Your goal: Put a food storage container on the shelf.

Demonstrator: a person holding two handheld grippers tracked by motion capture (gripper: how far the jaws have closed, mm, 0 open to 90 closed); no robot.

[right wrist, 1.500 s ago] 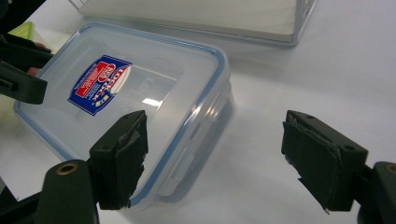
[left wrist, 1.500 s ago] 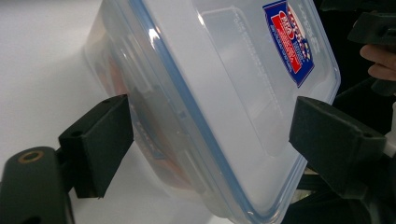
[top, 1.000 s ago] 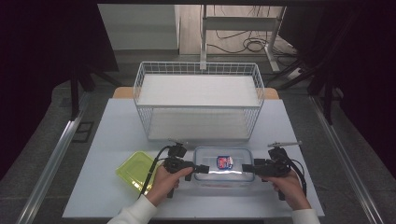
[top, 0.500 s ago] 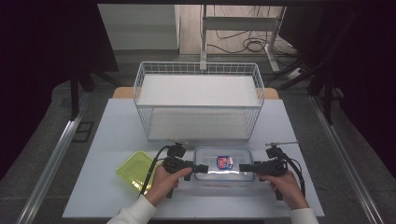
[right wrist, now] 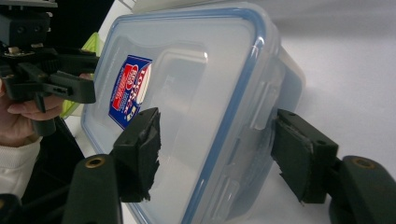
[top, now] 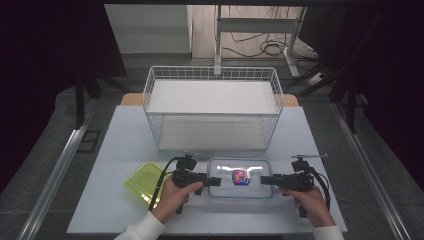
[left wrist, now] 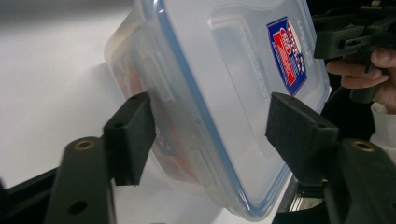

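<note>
A clear lidded container (top: 250, 189) with a blue seal and a red-and-blue label lies on the white table (top: 120, 150) near its front edge. My left gripper (top: 216, 181) is at the container's left end and my right gripper (top: 264, 180) at its right end, both level and pointing at each other. In the left gripper view the jaws (left wrist: 210, 126) straddle the container's (left wrist: 224, 70) end, one pad by the side latch and one over the lid. In the right gripper view the jaws (right wrist: 217, 144) straddle the opposite end of the container (right wrist: 187, 79). Both pairs have just been closing, with a gap still showing.
A yellow-green lid or tray (top: 142, 181) lies just left of my left hand. A tall white wire basket (top: 150, 100) stands behind the container across the middle of the table. Bare tabletop stretches at the left and right of the basket.
Both pairs of jaws have narrowed around the container's two ends. The right gripper has edged slightly left toward the container. The container has not moved.
</note>
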